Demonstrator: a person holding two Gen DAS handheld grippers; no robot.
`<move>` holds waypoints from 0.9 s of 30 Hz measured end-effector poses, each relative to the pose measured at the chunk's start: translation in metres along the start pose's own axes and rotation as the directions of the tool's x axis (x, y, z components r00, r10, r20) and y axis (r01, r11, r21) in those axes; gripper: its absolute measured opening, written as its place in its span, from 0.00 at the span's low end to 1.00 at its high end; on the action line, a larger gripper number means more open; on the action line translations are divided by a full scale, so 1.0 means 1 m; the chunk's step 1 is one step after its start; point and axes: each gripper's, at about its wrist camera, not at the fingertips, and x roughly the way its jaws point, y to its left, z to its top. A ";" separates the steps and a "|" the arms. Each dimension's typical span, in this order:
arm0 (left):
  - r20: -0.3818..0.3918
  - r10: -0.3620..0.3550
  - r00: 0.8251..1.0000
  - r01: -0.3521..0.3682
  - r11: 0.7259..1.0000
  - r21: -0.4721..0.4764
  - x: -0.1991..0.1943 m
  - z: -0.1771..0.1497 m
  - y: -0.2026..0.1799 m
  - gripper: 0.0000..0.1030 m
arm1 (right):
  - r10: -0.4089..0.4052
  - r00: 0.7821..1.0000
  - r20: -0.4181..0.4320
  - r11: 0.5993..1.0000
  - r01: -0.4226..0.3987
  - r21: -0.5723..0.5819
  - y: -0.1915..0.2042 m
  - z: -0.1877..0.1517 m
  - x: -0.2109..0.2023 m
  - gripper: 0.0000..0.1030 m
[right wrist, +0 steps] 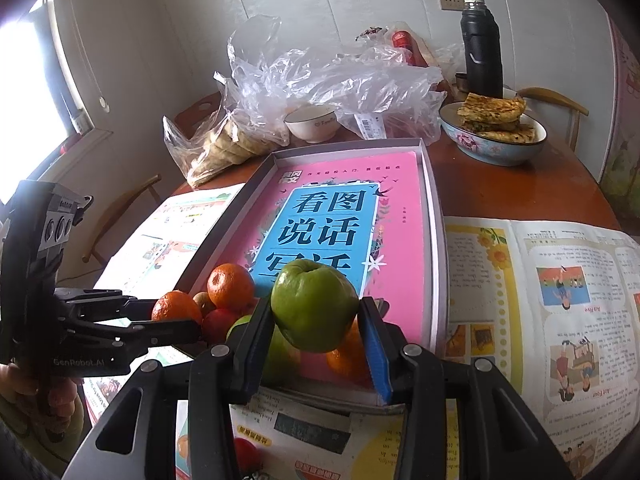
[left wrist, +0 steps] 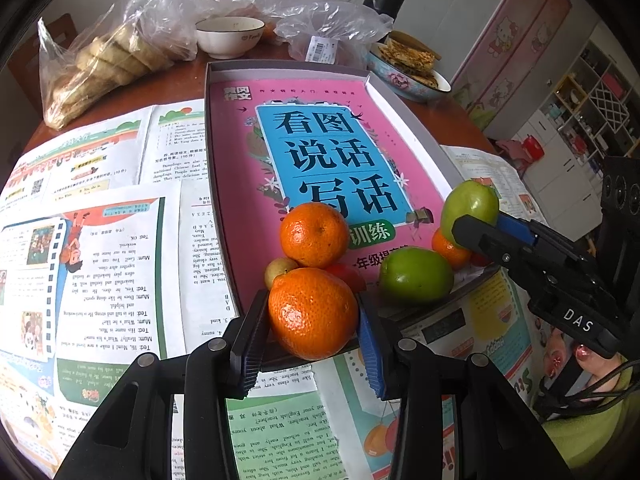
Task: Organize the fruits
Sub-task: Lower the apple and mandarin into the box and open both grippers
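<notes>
Two fruits gripped, one per gripper, over the near end of a shallow box.
Mandarin (left wrist: 313,314) clamped in left gripper (left wrist: 312,354); green apple (right wrist: 315,306) clamped in right gripper (right wrist: 316,354); more fruit piled on pink book (right wrist: 394,216) inside box (right wrist: 434,200).

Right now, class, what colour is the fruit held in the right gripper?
Green. The fruit shows best in the right wrist view, clamped in the right gripper.

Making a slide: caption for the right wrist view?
Right tongs grip a green fruit above the pink book.
</notes>
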 end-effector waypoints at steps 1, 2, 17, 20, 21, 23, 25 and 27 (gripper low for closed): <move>0.000 0.001 1.000 -0.001 1.000 0.003 0.000 0.000 0.000 0.42 | 0.000 1.000 -0.001 1.000 0.000 -0.001 0.000 0.000 0.001 0.42; 0.000 0.000 1.000 0.000 1.000 0.003 0.000 0.000 0.000 0.42 | 0.002 1.000 -0.004 1.000 -0.002 -0.002 0.001 0.001 0.002 0.42; 0.006 -0.015 1.000 0.015 1.000 0.002 -0.001 -0.001 0.002 0.42 | -0.004 0.999 -0.033 1.000 0.003 -0.005 0.001 0.007 0.023 0.42; 0.007 -0.015 1.000 0.015 1.000 0.002 -0.001 -0.001 0.002 0.42 | -0.004 0.999 -0.043 1.000 0.004 -0.006 0.001 0.008 0.029 0.42; 0.006 -0.015 1.000 0.015 1.000 0.002 -0.001 -0.001 0.002 0.42 | -0.005 0.999 -0.045 1.000 0.005 -0.007 0.001 0.009 0.031 0.42; 0.007 -0.016 1.000 0.016 1.000 0.002 -0.001 -0.001 0.002 0.42 | -0.008 0.998 -0.057 1.000 0.007 -0.012 0.001 0.009 0.035 0.42; 0.007 -0.018 1.000 0.018 1.000 0.000 -0.002 -0.001 0.002 0.42 | -0.007 0.998 -0.069 1.000 0.006 -0.013 0.001 0.010 0.039 0.42; 0.008 -0.020 1.000 0.020 1.000 -0.001 -0.002 -0.001 0.002 0.42 | -0.011 0.997 -0.081 1.000 0.009 -0.017 0.001 0.011 0.043 0.42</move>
